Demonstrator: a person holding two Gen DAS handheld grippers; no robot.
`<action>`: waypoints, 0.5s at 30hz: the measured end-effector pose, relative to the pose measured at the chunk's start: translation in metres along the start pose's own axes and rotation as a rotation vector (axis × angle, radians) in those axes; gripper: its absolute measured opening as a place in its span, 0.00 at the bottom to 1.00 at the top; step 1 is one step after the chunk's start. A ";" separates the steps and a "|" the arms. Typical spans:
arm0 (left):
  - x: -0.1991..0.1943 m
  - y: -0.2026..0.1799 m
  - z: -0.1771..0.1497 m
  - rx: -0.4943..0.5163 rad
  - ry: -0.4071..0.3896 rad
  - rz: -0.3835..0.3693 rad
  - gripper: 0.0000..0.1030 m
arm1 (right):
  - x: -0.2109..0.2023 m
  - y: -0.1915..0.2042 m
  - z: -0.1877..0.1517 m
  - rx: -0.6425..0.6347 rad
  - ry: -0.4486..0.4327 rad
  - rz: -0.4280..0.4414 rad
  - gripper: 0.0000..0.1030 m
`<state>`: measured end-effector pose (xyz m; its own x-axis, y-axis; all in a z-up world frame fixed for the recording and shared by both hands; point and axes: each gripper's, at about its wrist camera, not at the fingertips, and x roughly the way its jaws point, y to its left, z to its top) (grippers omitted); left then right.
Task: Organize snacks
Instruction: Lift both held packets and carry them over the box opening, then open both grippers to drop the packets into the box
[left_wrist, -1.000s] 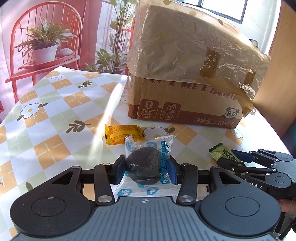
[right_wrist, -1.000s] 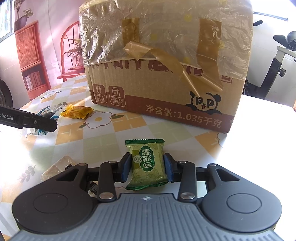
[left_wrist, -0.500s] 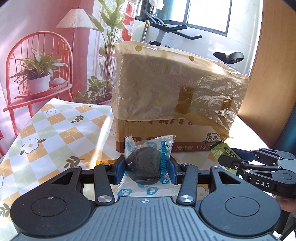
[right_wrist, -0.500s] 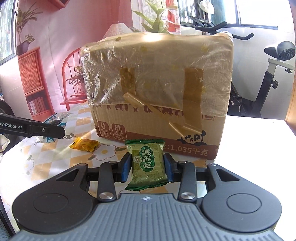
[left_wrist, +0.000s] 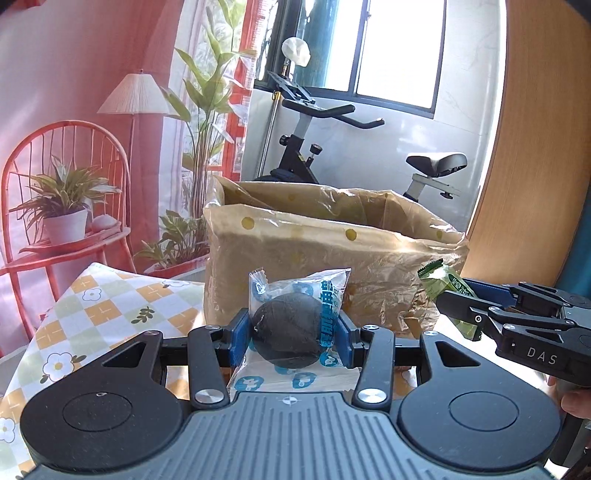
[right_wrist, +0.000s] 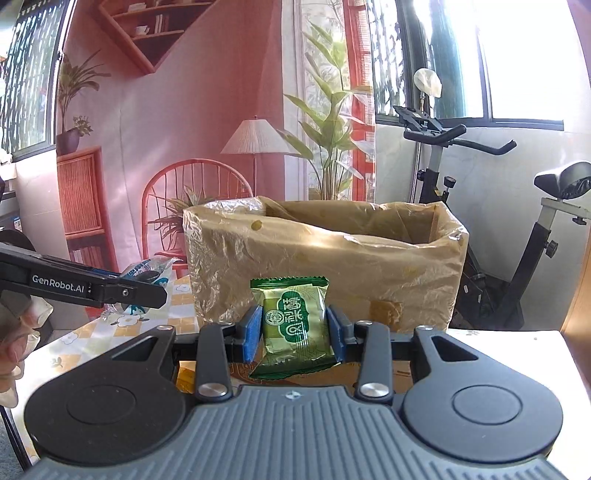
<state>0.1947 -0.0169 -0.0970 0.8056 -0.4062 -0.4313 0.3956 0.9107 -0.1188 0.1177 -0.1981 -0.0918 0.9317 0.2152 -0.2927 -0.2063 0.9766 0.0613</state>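
My left gripper (left_wrist: 290, 334) is shut on a clear blue-printed packet with a dark round snack (left_wrist: 286, 334) and holds it up in front of the cardboard box (left_wrist: 332, 254). My right gripper (right_wrist: 294, 332) is shut on a green snack packet (right_wrist: 293, 325), also raised before the box (right_wrist: 332, 254). The box is lined with brownish plastic and its top is open. In the left wrist view the right gripper (left_wrist: 458, 299) shows at the right with the green packet (left_wrist: 441, 280). In the right wrist view the left gripper (right_wrist: 147, 286) shows at the left with the dark snack (right_wrist: 147, 275).
The box stands on a table with a checked flower cloth (left_wrist: 110, 306). An exercise bike (right_wrist: 480, 184) stands behind the box. A wooden panel (left_wrist: 535, 147) is at the right. A pink printed backdrop (right_wrist: 166, 129) with chair and plants hangs behind.
Both grippers have risen with their snacks from table level to about the height of the box's rim. The box's open top has come into view.
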 end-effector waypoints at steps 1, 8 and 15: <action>0.000 -0.001 0.006 0.004 -0.014 -0.003 0.48 | 0.000 -0.001 0.006 -0.004 -0.013 -0.001 0.38; 0.019 -0.008 0.055 0.021 -0.077 -0.013 0.48 | 0.021 -0.013 0.056 -0.042 -0.059 -0.008 0.38; 0.082 -0.001 0.096 0.019 -0.037 0.008 0.48 | 0.099 -0.037 0.085 -0.060 0.058 -0.059 0.38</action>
<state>0.3025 -0.0581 -0.0463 0.8244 -0.4020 -0.3984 0.3973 0.9124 -0.0985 0.2425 -0.2125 -0.0422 0.9242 0.1550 -0.3491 -0.1706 0.9852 -0.0142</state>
